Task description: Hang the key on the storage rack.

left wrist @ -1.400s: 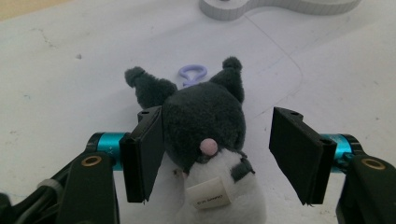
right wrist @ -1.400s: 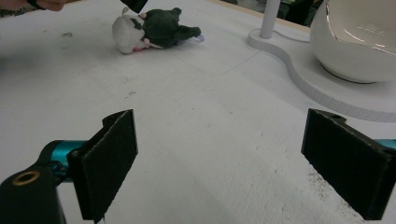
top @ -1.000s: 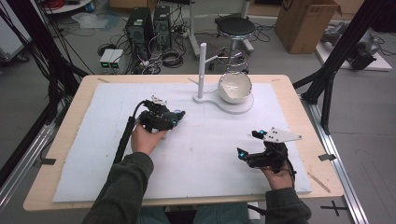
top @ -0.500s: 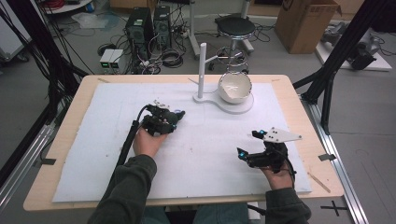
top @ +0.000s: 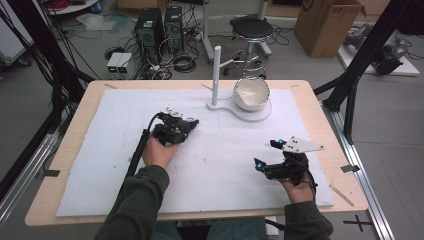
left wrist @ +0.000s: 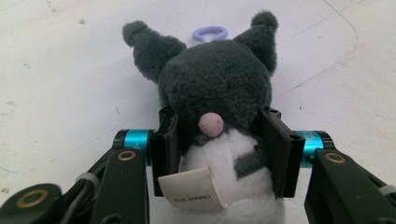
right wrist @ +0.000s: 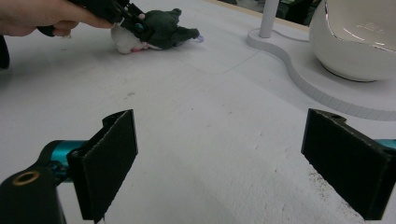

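Observation:
A dark grey and white plush toy [left wrist: 215, 84] with a lilac loop lies on the white mat. The jaws of my left gripper [left wrist: 219, 149] have just been closing, and both pads now press into the toy's sides below its head. From above, the left gripper [top: 176, 127] sits left of the mat's centre, held by a hand. The right gripper view shows the toy [right wrist: 163, 30] far off, pinned by the left gripper [right wrist: 133, 21]. My right gripper [top: 266, 153] rests at the near right. Nothing lies between the wide-open jaws of the right gripper [right wrist: 219, 163].
A white bowl [top: 251, 93] stands tilted on a white base [top: 252, 116] with an upright post [top: 216, 75] at the back of the mat [top: 100, 165]. The bowl [right wrist: 359, 37] rises at the far right ahead of my right gripper. Wooden table edges [top: 325, 115] frame the mat.
The left hand and its gripper have shifted slightly toward the near side over the toy. The right gripper has stayed where it was.

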Tool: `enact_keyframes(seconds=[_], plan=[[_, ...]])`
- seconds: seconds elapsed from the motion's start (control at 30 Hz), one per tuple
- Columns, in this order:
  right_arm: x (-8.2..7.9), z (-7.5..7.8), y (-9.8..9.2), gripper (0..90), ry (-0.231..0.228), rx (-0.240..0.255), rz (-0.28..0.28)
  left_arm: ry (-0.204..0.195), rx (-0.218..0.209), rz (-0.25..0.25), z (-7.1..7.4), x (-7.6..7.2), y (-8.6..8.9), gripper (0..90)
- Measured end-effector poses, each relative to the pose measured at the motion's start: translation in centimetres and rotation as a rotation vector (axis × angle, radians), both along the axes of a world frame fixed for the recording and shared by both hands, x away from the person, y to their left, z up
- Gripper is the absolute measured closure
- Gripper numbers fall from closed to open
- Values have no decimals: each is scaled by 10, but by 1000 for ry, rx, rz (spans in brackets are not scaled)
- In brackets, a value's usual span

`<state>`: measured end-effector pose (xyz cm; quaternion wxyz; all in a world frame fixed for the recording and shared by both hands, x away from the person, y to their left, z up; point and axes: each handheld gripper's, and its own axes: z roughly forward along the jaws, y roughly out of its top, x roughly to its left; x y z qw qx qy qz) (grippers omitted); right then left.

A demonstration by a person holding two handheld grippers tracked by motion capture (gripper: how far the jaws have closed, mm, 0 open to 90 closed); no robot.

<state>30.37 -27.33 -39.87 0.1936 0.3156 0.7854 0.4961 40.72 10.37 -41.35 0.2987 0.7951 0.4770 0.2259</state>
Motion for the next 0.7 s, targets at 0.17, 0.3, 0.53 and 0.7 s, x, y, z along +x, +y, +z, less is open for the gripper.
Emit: enact_keyframes(seconds=[0.17, 0.3, 0.53, 0.7], plan=[[0, 0, 0, 99, 4, 1, -4, -14, 13, -20, 0, -1, 0, 545], [0, 0, -1, 99, -2, -1, -6, -24, 15, -33, 0, -2, 1, 549], [0, -1, -1, 99, -1, 0, -8, -45, 18, -54, 0, -5, 3, 550], [0, -1, -1, 99, -2, -2, -8, -63, -11, -65, 2, -8, 8, 550]])
